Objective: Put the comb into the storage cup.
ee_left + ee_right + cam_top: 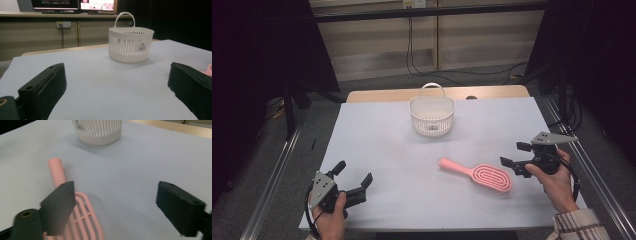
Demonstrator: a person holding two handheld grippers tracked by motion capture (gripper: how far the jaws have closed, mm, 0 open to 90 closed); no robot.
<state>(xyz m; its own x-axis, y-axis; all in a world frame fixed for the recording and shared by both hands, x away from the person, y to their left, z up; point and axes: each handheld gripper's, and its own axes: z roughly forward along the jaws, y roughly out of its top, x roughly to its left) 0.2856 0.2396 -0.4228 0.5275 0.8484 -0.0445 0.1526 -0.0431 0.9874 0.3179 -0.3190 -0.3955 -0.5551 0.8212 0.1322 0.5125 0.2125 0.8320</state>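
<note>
Both grippers wide, nothing held. Right gripper [514, 159] just beside brush [477, 174] head; brush flat on table [382, 135]. Left gripper [354, 175] well apart, facing basket [432, 115].

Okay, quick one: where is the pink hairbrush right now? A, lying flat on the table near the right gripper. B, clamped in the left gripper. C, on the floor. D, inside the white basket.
A: the pink hairbrush lies flat on the table, its head just beside the open right gripper, well apart from the white basket.
</note>
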